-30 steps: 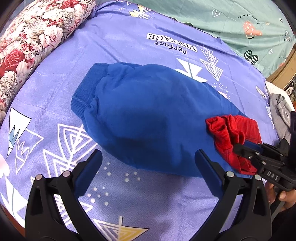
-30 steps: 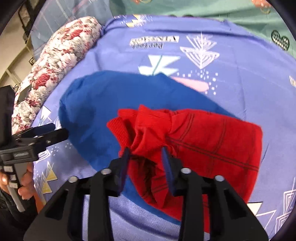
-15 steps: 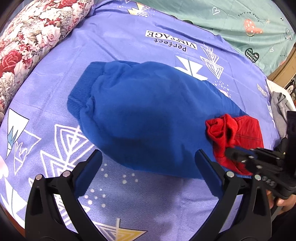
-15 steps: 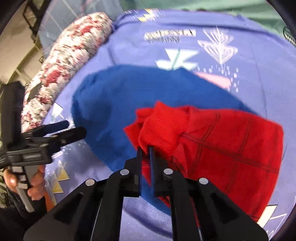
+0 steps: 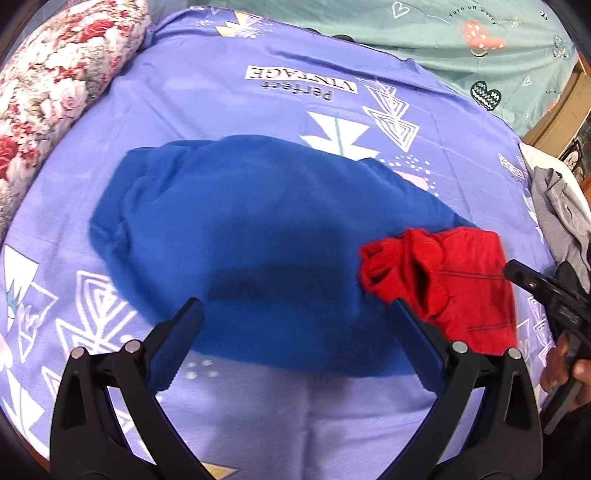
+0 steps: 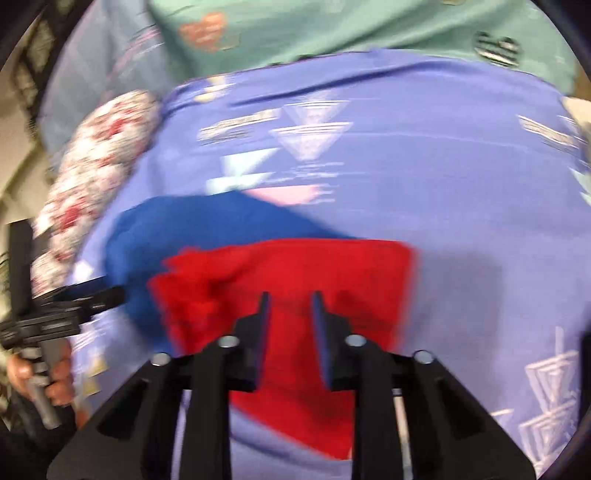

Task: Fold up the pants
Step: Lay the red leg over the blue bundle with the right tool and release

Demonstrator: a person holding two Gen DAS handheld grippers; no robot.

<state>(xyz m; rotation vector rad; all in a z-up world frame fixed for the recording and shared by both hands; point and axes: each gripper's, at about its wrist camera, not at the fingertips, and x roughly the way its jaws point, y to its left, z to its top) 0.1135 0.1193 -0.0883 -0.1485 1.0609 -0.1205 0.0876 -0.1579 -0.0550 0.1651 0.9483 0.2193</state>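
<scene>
Blue pants (image 5: 258, 236) lie folded on the purple bedsheet (image 5: 207, 88). A red garment (image 5: 454, 280) lies crumpled on their right end; it also shows in the blurred right wrist view (image 6: 295, 273), with the blue pants (image 6: 207, 229) behind it. My left gripper (image 5: 295, 325) is wide open and empty, hovering over the pants' near edge. My right gripper (image 6: 290, 306) is partly open above the red garment and holds nothing. It shows in the left wrist view (image 5: 535, 284) at the right edge.
A floral bolster (image 5: 48, 74) lies along the left side. A green sheet (image 5: 424, 33) covers the far end. Grey clothes (image 5: 561, 214) lie at the right edge of the bed.
My right gripper was shut on the red garment's cuff; it has opened, let go and pulled back to the right. The left gripper has moved closer over the blue pants.
</scene>
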